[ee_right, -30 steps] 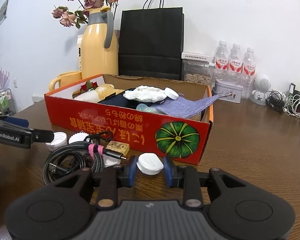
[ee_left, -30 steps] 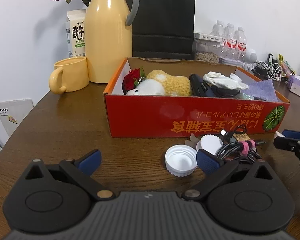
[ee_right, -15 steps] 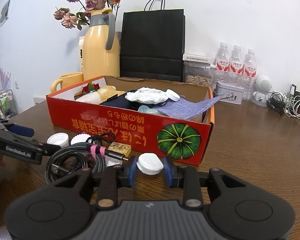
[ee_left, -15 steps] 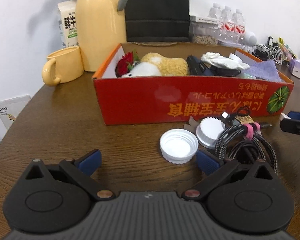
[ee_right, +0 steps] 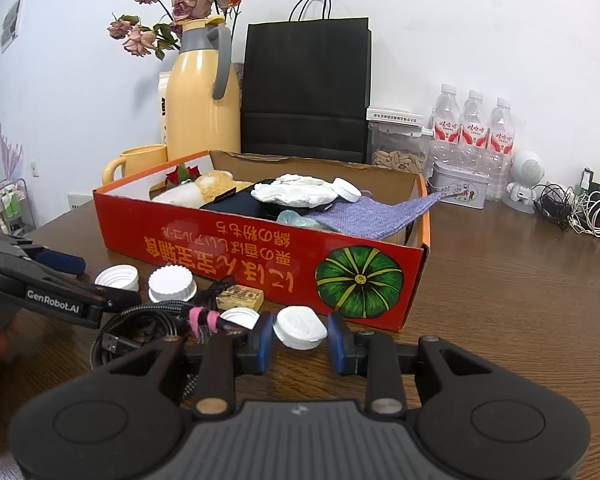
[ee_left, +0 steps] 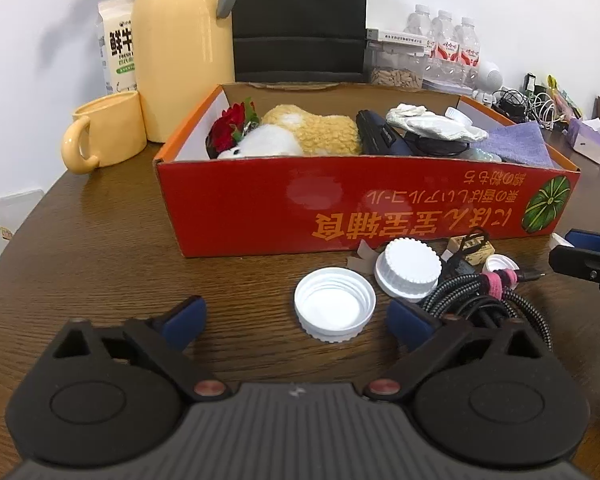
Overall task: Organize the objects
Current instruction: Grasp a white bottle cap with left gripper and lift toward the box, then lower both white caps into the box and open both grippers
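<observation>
A red cardboard box (ee_left: pixel 260 204) (ee_right: pixel 236 248) holds a plush toy, a rose, a white glove and a purple cloth. In front of it lie an upturned white lid (ee_left: pixel 335 309) (ee_right: pixel 117 277), a ridged white cap (ee_left: pixel 412 267) (ee_right: pixel 172 282), a braided cable coil (ee_left: pixel 484 304) (ee_right: pixel 140 320) and a small tan block (ee_right: pixel 240 298). My left gripper (ee_left: pixel 296 320) is open, its fingers on either side of the upturned lid, just short of it. My right gripper (ee_right: pixel 300 340) is shut on a small white lid (ee_right: pixel 299 327), held beside the box front.
A yellow mug (ee_left: pixel 104 136) and a yellow thermos (ee_left: pixel 182 48) stand left of the box, a black paper bag (ee_right: pixel 306 88) behind it. Water bottles (ee_right: pixel 474 128), a tin and tangled chargers (ee_right: pixel 580 212) sit at the right on the wooden table (ee_right: pixel 500 280).
The left gripper has moved forward and to the right, so the upturned lid now sits between its open fingers. The right gripper has risen slightly, still holding its white lid.
</observation>
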A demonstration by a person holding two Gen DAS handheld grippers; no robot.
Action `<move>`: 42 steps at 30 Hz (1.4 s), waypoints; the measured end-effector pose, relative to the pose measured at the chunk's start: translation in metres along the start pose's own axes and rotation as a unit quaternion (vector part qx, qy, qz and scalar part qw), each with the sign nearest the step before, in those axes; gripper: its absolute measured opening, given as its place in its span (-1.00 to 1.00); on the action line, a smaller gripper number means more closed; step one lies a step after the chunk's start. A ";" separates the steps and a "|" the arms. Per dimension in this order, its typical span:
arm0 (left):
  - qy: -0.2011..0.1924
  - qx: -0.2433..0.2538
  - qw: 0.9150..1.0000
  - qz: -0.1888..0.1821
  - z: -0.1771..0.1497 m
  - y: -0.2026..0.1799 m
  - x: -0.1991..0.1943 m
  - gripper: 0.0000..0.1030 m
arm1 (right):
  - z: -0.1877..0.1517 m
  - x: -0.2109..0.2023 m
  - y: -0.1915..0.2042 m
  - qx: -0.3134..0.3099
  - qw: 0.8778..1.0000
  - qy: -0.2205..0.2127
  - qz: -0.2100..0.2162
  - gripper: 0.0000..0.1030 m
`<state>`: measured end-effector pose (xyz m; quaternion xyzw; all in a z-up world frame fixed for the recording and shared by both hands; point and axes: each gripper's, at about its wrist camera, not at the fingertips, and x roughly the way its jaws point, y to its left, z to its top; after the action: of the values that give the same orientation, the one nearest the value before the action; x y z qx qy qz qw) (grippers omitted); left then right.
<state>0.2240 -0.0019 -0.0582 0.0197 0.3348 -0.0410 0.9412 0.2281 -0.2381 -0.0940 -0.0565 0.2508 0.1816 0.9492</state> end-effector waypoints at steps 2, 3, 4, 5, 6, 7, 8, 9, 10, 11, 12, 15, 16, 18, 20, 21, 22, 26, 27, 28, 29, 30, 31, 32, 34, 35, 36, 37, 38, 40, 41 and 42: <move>-0.012 0.004 1.000 -0.001 -0.001 -0.001 -0.005 0.27 | 0.000 0.000 0.000 0.000 1.000 0.000 0.000 -0.46; -0.017 0.008 1.000 -0.004 -0.002 -0.002 -0.008 -0.16 | 0.000 0.000 0.000 0.000 1.000 0.000 0.000 -0.46; -0.022 0.013 1.000 -0.007 -0.003 -0.004 -0.010 -0.21 | 0.000 0.000 0.000 0.000 1.000 0.000 0.000 -0.46; -0.022 0.019 1.000 -0.007 -0.004 -0.006 -0.011 -0.21 | 0.000 0.000 0.000 0.000 1.000 0.000 0.000 -0.46; -0.024 0.023 0.999 -0.010 -0.005 -0.007 -0.013 -0.21 | 0.000 0.000 0.000 0.000 1.000 0.000 0.000 -0.46; -0.027 0.025 0.999 -0.013 -0.006 -0.008 -0.015 -0.21 | 0.000 0.000 0.000 0.000 1.000 0.000 0.000 -0.46; -0.033 0.027 0.999 -0.012 -0.006 -0.009 -0.017 -0.21 | 0.000 0.000 0.000 0.000 1.000 0.000 0.000 -0.46; -0.038 0.027 0.999 -0.010 -0.006 -0.010 -0.019 -0.21 | 0.000 0.000 0.000 -0.001 1.000 -0.001 0.000 -0.46; -0.042 0.025 0.999 -0.010 -0.006 -0.009 -0.020 -0.21 | 0.000 0.000 0.000 -0.001 1.000 -0.001 0.000 -0.46; -0.046 0.022 0.999 -0.009 -0.006 -0.008 -0.022 -0.21 | 0.000 -0.001 0.001 -0.001 1.000 -0.002 0.000 -0.46; -0.050 0.018 0.999 -0.008 -0.006 -0.007 -0.023 -0.21 | 0.000 -0.002 0.001 0.000 1.000 -0.006 -0.002 -0.46; -0.064 0.004 0.998 -0.006 -0.004 -0.003 -0.030 -0.21 | 0.001 -0.004 -0.001 0.003 1.000 -0.016 -0.007 -0.46; -0.068 0.001 0.998 -0.004 -0.003 -0.002 -0.031 -0.21 | 0.001 -0.005 -0.001 0.004 1.000 -0.019 -0.007 -0.46; -0.076 -0.003 0.997 -0.004 0.000 -0.001 -0.035 -0.21 | 0.004 -0.008 -0.001 0.004 1.000 -0.027 -0.007 -0.46; -0.080 -0.009 0.997 -0.008 0.006 0.001 -0.038 -0.21 | 0.008 -0.011 -0.001 0.005 0.999 -0.035 -0.004 -0.46; -0.081 -0.013 0.997 -0.010 0.010 0.002 -0.038 -0.21 | 0.011 -0.012 0.000 0.004 0.999 -0.038 -0.001 -0.46; -0.081 -0.017 0.996 -0.013 0.013 0.003 -0.039 -0.21 | 0.014 -0.013 0.000 0.003 0.999 -0.041 0.002 -0.46; -0.101 -0.011 0.995 -0.014 0.032 0.000 -0.044 -0.21 | 0.033 -0.014 0.006 -0.005 0.998 -0.052 0.019 -0.46; -0.109 -0.010 0.994 -0.014 0.038 -0.001 -0.046 -0.21 | 0.039 -0.013 0.007 -0.010 0.998 -0.056 0.022 -0.46; -0.117 -0.008 0.993 -0.013 0.044 -0.002 -0.047 -0.21 | 0.045 -0.012 0.010 -0.016 0.998 -0.061 0.022 -0.46; -0.126 -0.009 0.992 -0.013 0.051 -0.003 -0.048 -0.21 | 0.052 -0.011 0.011 -0.021 0.997 -0.066 0.021 -0.46; -0.132 -0.010 0.991 -0.014 0.057 -0.004 -0.049 -0.20 | 0.061 -0.008 0.013 -0.027 0.997 -0.072 0.021 -0.46; -0.139 -0.013 0.990 -0.014 0.064 -0.005 -0.048 -0.20 | 0.068 -0.005 0.015 -0.028 0.996 -0.077 0.019 -0.46; -0.144 -0.016 0.989 -0.015 0.071 -0.005 -0.048 -0.20 | 0.076 -0.002 0.016 -0.029 0.996 -0.082 0.019 -0.46; -0.154 -0.026 0.988 -0.013 0.084 -0.005 -0.043 -0.20 | 0.091 0.007 0.017 -0.027 0.995 -0.092 0.016 -0.46; -0.157 -0.032 0.987 -0.012 0.089 -0.005 -0.041 -0.20 | 0.097 0.011 0.017 -0.027 0.995 -0.095 0.014 -0.46; -0.161 -0.038 0.986 -0.011 0.095 -0.005 -0.038 -0.20 | 0.105 0.018 0.016 -0.024 0.995 -0.098 0.011 -0.46; -0.164 -0.045 0.985 -0.010 0.102 -0.004 -0.034 -0.20 | 0.112 0.025 0.014 -0.019 0.995 -0.098 0.009 -0.46; -0.166 -0.050 0.985 -0.009 0.107 -0.004 -0.030 -0.20 | 0.117 0.032 0.013 -0.014 0.995 -0.097 0.008 -0.46; -0.168 -0.062 0.984 -0.008 0.118 -0.003 -0.020 -0.20 | 0.128 0.046 0.008 -0.002 0.995 -0.096 0.007 -0.46; -0.169 -0.069 0.983 -0.007 0.122 -0.003 -0.016 -0.20 | 0.132 0.054 0.006 0.005 0.995 -0.095 0.006 -0.46; -0.169 -0.078 0.983 -0.008 0.126 -0.002 -0.011 -0.20 | 0.136 0.061 0.004 0.014 0.996 -0.093 0.006 -0.46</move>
<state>0.2948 -0.0109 0.0461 -0.0636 0.1734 -0.0248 0.9825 0.3379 -0.1878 -0.0065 -0.0251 0.1645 0.1883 0.9679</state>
